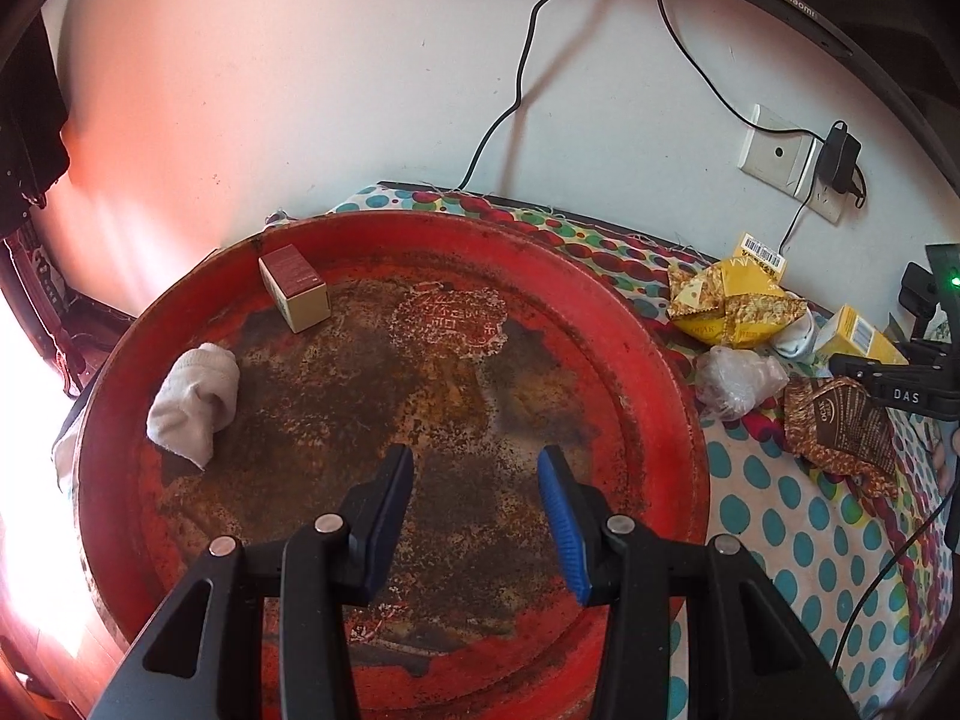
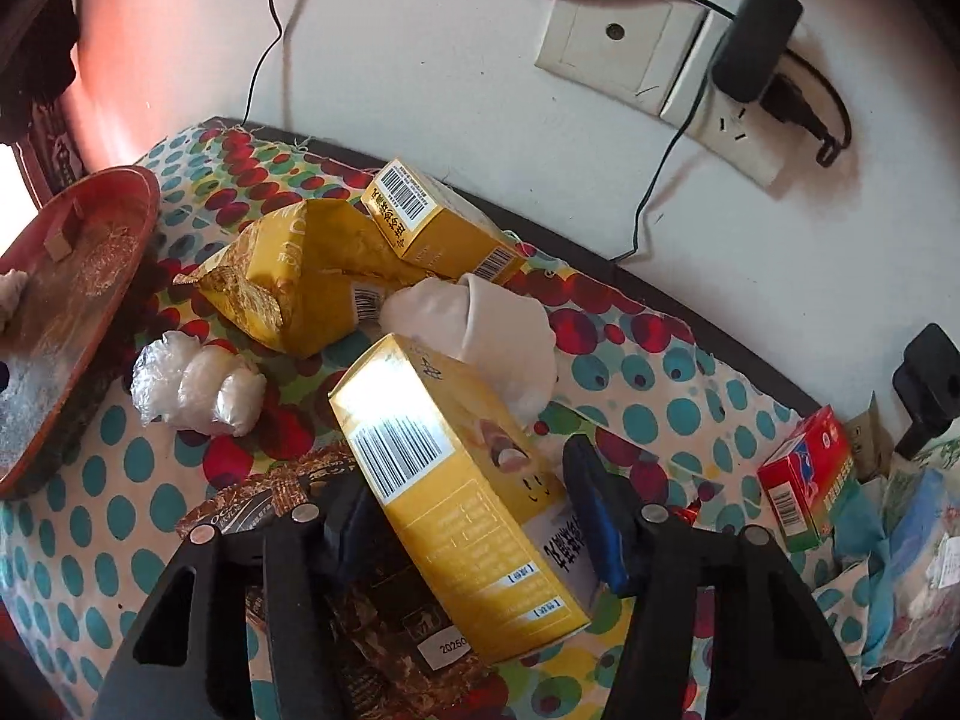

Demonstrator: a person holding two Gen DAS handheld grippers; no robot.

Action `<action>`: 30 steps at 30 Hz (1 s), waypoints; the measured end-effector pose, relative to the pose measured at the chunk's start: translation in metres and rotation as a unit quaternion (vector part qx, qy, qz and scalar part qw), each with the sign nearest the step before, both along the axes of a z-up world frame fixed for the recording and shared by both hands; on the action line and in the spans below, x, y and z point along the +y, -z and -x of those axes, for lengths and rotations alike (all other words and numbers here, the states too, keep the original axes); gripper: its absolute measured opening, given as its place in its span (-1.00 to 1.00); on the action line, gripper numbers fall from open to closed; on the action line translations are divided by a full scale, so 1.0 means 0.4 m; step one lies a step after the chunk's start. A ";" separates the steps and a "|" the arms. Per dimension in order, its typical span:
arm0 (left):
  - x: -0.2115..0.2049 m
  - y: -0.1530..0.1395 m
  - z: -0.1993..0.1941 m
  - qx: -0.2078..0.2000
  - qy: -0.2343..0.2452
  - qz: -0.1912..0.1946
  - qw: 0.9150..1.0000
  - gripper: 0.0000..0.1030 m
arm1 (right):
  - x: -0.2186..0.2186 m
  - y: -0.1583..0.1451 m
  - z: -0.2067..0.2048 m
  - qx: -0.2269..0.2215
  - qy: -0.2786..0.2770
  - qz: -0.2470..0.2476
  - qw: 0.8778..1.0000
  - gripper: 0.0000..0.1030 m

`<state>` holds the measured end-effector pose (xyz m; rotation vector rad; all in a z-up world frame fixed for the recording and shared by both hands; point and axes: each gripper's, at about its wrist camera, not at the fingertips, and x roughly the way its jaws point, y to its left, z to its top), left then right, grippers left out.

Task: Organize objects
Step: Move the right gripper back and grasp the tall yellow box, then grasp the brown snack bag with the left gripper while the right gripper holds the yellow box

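A round red rusty tray (image 1: 648, 360) fills the left wrist view; it also shows at the left of the right wrist view (image 2: 129, 252). On it lie a small maroon box (image 1: 294, 288) and a rolled white sock (image 1: 192, 405). My left gripper (image 1: 477, 516) is open and empty above the tray's near half. My right gripper (image 2: 474, 516) has its jaws on either side of a long yellow box (image 2: 456, 498), which lies tilted between them; whether the pads touch it I cannot tell.
On the dotted cloth (image 2: 120, 468) lie a yellow snack bag (image 2: 288, 282), a second yellow box (image 2: 432, 222), a white sock (image 2: 492, 324), a clear plastic wad (image 2: 192, 387), a brown packet (image 1: 840, 432) and a red carton (image 2: 810, 480). A wall socket with a charger (image 2: 756, 42) is behind.
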<state>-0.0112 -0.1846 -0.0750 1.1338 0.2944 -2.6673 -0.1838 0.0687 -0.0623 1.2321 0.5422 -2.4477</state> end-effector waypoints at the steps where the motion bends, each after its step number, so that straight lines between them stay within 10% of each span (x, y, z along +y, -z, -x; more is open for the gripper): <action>1: 0.002 -0.001 0.000 0.001 0.001 0.001 1.000 -0.14 | 0.010 -0.001 -0.012 0.007 0.005 0.007 1.000 -0.26; 12: 0.044 -0.015 -0.004 0.014 0.026 0.015 0.999 -0.14 | 0.186 0.011 -0.087 0.060 0.122 0.122 0.983 -0.45; 17: 0.083 -0.031 -0.005 0.028 0.078 -0.022 0.996 -0.14 | 0.252 0.046 -0.091 0.055 0.158 0.109 0.980 -0.45; 21: 0.139 -0.044 0.003 0.024 0.102 -0.048 0.993 0.31 | 0.280 0.073 -0.102 0.042 0.170 0.114 0.978 -0.45; 30: 0.320 -0.104 0.124 -0.052 0.147 -0.160 0.975 0.41 | 0.298 0.100 -0.093 0.002 0.166 0.157 0.973 -0.45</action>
